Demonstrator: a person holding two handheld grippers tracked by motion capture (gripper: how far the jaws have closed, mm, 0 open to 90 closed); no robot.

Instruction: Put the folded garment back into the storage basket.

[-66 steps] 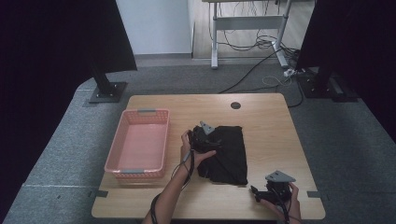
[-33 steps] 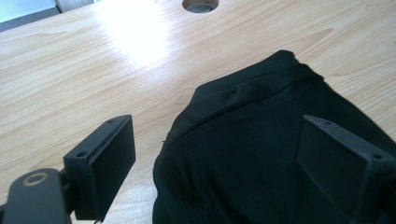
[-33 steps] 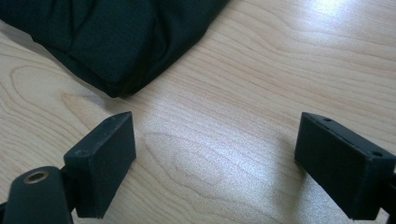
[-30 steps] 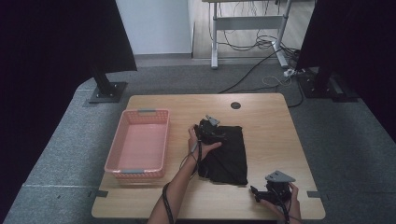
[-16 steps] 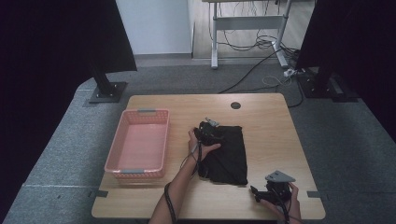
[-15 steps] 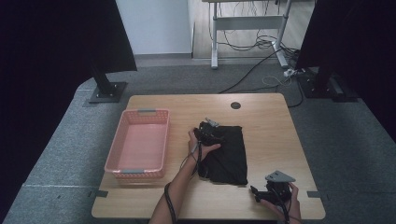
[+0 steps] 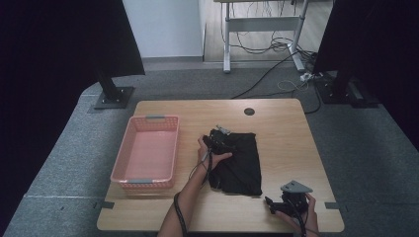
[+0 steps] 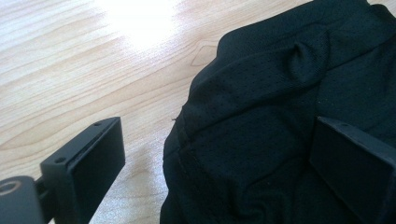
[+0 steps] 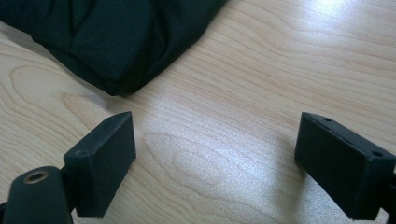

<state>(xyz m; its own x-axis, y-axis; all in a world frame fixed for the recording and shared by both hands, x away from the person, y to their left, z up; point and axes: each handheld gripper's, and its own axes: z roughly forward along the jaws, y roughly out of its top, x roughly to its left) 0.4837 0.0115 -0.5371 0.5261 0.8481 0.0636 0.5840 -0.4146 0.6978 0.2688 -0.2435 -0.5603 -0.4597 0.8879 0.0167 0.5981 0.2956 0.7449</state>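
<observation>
- High view: the left gripper [image 7: 217,140] sits on the black cloth [image 7: 239,163] mid-counter [image 7: 276,123], beside a pink basket [image 7: 148,150]; the right gripper [image 7: 284,205] probably rests near the counter's front edge.
- Left gripper view: jaws spread, just been opening, cloth [image 8: 280,116] lying loose between them.
- Right gripper view: jaws spread over bare wood, cloth [image 9: 112,37] ahead.

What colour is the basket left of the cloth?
Pink. The basket shows best in the high view, sitting left of the black cloth.

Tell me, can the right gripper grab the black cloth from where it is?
Probably yes. The right gripper is open over bare table, and the black cloth has a corner lying just ahead of its jaws with nothing between.
</observation>
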